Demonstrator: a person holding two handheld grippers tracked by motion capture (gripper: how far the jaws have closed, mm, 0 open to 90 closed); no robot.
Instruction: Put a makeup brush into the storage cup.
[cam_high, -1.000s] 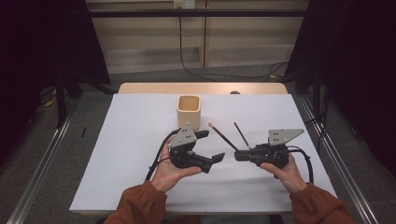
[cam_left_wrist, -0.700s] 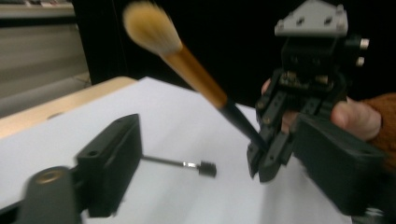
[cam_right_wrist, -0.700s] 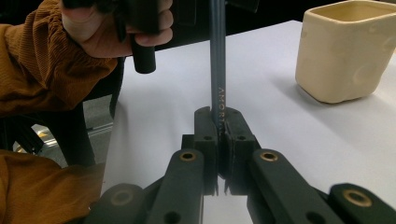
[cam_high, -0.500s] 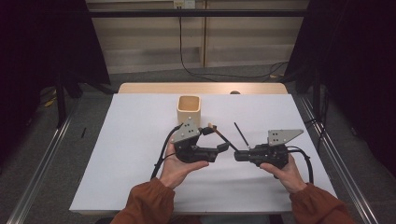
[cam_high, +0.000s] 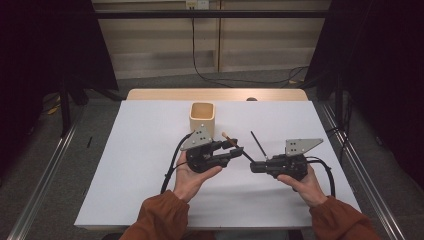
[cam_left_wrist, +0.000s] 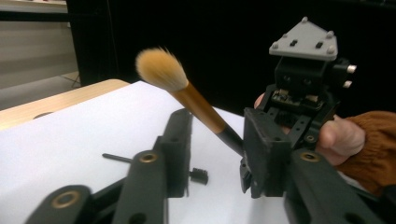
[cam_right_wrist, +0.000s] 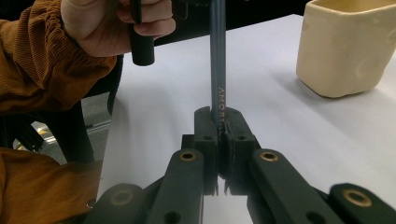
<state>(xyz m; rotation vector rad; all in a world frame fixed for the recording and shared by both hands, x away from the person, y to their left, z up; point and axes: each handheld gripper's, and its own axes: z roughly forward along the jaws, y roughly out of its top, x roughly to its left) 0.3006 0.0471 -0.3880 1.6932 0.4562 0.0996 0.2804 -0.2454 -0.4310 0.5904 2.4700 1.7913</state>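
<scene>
Tan-bristled brush (cam_left_wrist: 161, 68) with copper ferrule, black handle; cream cup (cam_high: 202, 116); white table cover (cam_high: 135, 150)

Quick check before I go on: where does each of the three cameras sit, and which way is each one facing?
High view: fixed above the person's side, looking forward and down on the white table; both forearms, left gripper and right gripper show.
Left gripper view: rides the left gripper, looking along its jaws at the makeup brush between them; the right hand shows beyond.
Right gripper view: rides the right gripper, shut on the brush handle, facing the left hand and the cream cup.
Shared: all three show the brush.
</scene>
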